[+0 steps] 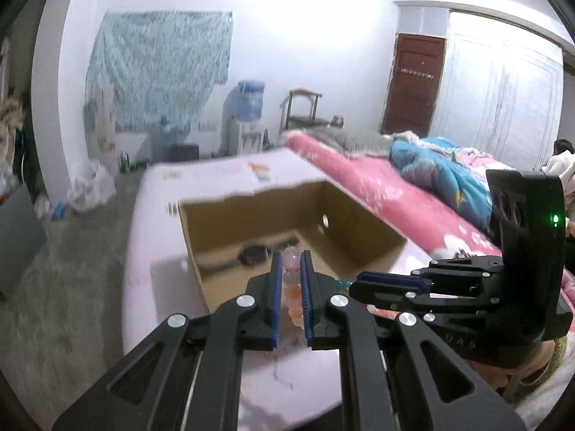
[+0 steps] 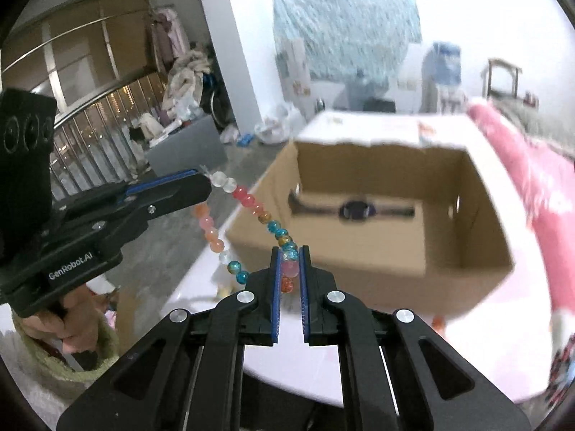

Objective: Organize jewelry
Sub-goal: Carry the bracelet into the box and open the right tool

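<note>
Bracelet (image 2: 251,208) of mixed glass beads, pink, orange, clear, teal, strung between both grippers above the near edge of the bench (image 2: 467,341). Left gripper (image 1: 291,287) has its jaws narrow, clamped on the pale pink and orange end of the strand; from the right wrist view the same gripper (image 2: 201,183) comes in from the left with clear beads at its tip and a loop of orange and teal beads hanging below. Right gripper (image 2: 289,276) jaws narrow too, pinching a pink and an orange bead, strand running up and left from there. In the left wrist view the right gripper (image 1: 359,283) sits just right of the left one, tips close together. Cardboard box (image 2: 359,262) open on top, on the white bench just beyond the grippers; a dark wristwatch (image 2: 355,210) lies flat on its floor. Pink bed (image 1: 359,179) with blue blanket (image 1: 442,176) to the right of the bench. Both views motion-blurred.
</note>
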The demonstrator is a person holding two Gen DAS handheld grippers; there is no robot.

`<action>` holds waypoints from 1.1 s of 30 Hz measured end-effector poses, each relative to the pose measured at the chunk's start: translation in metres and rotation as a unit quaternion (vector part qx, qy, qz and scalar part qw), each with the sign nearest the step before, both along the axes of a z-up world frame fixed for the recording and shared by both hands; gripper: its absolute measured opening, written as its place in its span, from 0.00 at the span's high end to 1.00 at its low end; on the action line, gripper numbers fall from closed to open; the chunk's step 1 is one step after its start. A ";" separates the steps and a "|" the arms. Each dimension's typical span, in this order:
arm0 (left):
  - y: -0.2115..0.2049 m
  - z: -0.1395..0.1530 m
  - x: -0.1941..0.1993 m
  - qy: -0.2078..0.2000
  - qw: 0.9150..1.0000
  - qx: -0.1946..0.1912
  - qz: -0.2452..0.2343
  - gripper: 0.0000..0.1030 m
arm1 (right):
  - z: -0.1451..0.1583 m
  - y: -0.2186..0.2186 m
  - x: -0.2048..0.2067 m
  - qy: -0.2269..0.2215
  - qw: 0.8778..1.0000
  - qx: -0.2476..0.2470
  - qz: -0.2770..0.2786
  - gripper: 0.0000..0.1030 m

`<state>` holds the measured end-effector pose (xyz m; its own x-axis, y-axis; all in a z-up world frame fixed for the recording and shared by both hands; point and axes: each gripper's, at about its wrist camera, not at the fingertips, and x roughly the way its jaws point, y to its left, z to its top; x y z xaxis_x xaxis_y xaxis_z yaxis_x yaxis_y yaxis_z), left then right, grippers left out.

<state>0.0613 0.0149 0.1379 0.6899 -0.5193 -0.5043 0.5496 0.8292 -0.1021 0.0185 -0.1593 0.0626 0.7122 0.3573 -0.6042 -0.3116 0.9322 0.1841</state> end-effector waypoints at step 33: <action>0.040 -0.044 0.085 0.097 0.990 0.036 0.092 0.38 | -0.020 -0.047 0.075 0.111 0.988 0.107 -0.008 0.44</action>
<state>0.1464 0.0548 0.0941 0.6558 -0.3514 -0.6682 0.3637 0.9226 -0.1282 0.0940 -0.2066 0.0425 0.5772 0.4840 -0.6577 -0.2279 0.8689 0.4395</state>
